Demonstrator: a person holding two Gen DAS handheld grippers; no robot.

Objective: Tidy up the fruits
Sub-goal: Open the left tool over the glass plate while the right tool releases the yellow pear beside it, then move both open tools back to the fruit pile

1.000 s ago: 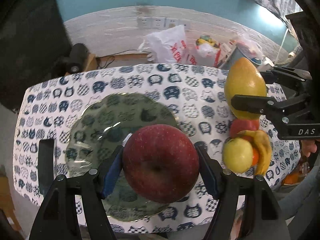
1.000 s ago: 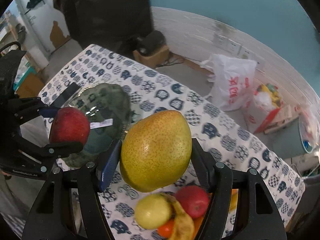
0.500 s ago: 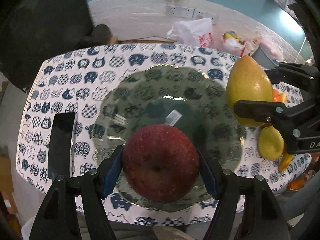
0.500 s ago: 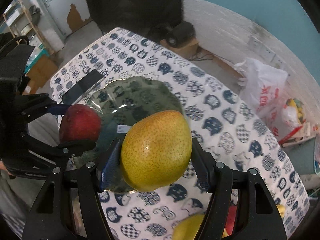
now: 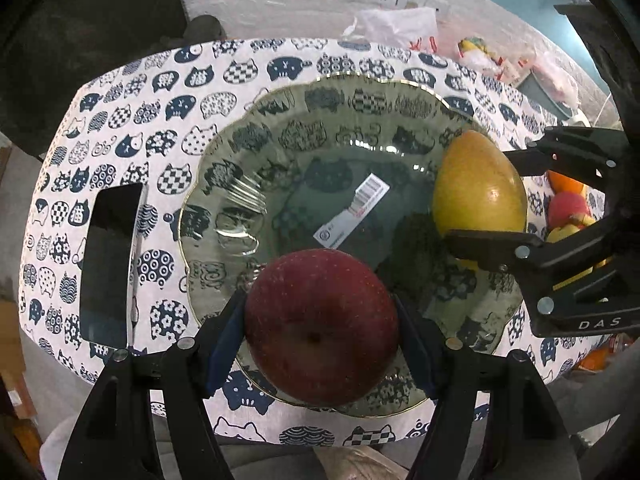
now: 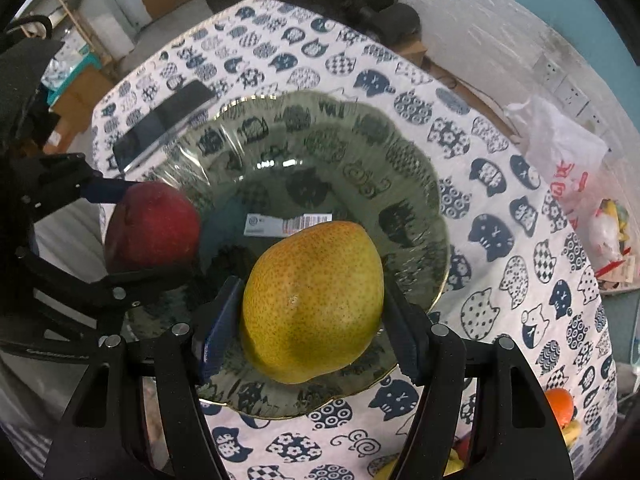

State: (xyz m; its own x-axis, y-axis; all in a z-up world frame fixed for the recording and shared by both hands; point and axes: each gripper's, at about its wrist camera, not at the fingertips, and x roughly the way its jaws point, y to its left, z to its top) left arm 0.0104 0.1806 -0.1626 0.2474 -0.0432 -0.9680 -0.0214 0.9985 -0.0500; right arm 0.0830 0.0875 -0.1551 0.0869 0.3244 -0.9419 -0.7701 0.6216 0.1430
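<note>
Glass plate (image 5: pixel 240 152), green-tinted with a gilt scalloped rim, now fills both wrist views; a second ago it sat smaller and off to one side, so both grippers have closed in over it. Left gripper (image 5: pixel 320 328) fingers clamp the red apple (image 5: pixel 322 326), hanging over the plate's 6 o'clock edge. Right gripper (image 6: pixel 310 306) fingers clamp the yellow-green pear (image 6: pixel 312 300), over the 3 o'clock side in the left wrist view. Contact with the glass: cannot tell. Barcode label (image 5: pixel 352 210) lies at plate centre. Phone (image 5: pixel 108 264) at 9 o'clock on the cat-print tablecloth (image 5: pixel 160 80). Judgement: both fruits in place for release; remaining fruit pile (image 5: pixel 568 208) stays at 3 o'clock.
</note>
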